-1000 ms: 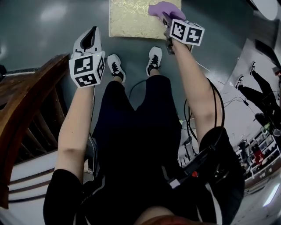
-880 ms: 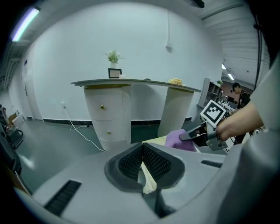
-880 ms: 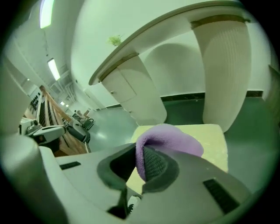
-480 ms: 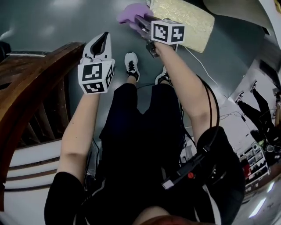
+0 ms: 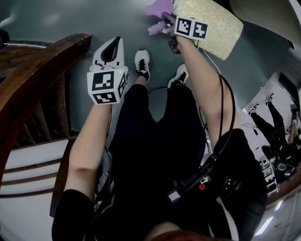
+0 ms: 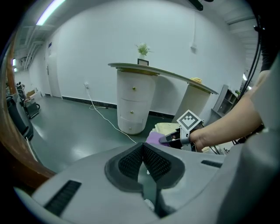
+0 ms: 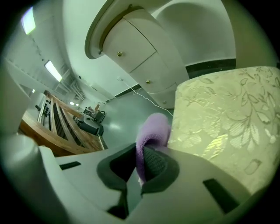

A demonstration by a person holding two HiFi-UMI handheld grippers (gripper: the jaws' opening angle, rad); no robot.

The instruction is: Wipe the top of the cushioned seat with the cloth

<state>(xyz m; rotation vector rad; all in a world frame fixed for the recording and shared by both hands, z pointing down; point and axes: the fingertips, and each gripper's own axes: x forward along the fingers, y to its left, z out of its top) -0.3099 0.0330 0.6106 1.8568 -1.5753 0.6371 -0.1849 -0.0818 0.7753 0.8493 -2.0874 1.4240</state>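
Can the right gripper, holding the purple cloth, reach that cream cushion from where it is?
Probably yes: the right gripper, shut on the cloth, sits just beside the cushioned seat, with nothing between them.

The glossy grey-green floor (image 5: 70,19) carries the cushioned seat (image 5: 211,26), just right of the right gripper (image 5: 165,20). Two sneakers (image 5: 142,61) stand between the grippers. A wooden frame (image 5: 33,84) stands left of the left gripper (image 5: 114,43).

Head view looks steeply down on the seat (image 7: 227,118). Left gripper view faces it from farther off, right gripper view from just beside.
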